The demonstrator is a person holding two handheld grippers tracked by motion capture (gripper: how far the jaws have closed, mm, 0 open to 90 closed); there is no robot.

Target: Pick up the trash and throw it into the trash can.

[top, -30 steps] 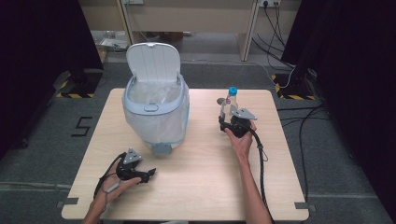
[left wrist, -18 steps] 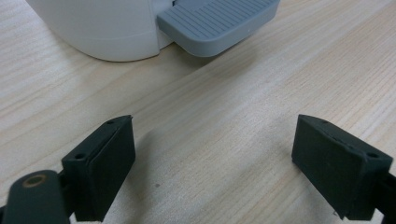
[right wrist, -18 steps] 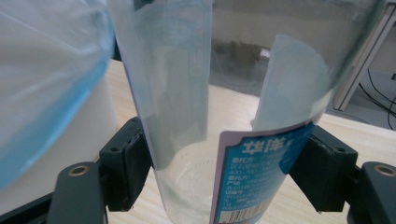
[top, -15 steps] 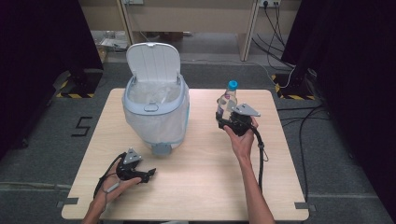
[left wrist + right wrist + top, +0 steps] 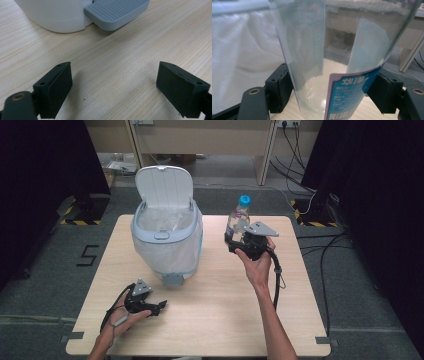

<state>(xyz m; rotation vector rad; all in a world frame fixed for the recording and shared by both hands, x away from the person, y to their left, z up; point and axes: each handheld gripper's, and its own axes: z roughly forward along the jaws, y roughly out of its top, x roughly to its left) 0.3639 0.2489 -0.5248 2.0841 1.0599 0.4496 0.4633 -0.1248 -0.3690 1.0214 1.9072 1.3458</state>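
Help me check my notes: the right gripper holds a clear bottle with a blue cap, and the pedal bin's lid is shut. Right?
Not quite. The pedal bin has its lid standing open, as the high view shows. The rest holds: the right gripper is clamped on the clear bottle with the blue cap.

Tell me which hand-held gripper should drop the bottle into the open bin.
Right. The right hand-held gripper already clamps the bottle beside the open bin; the left hand-held gripper rests open and empty on the table.
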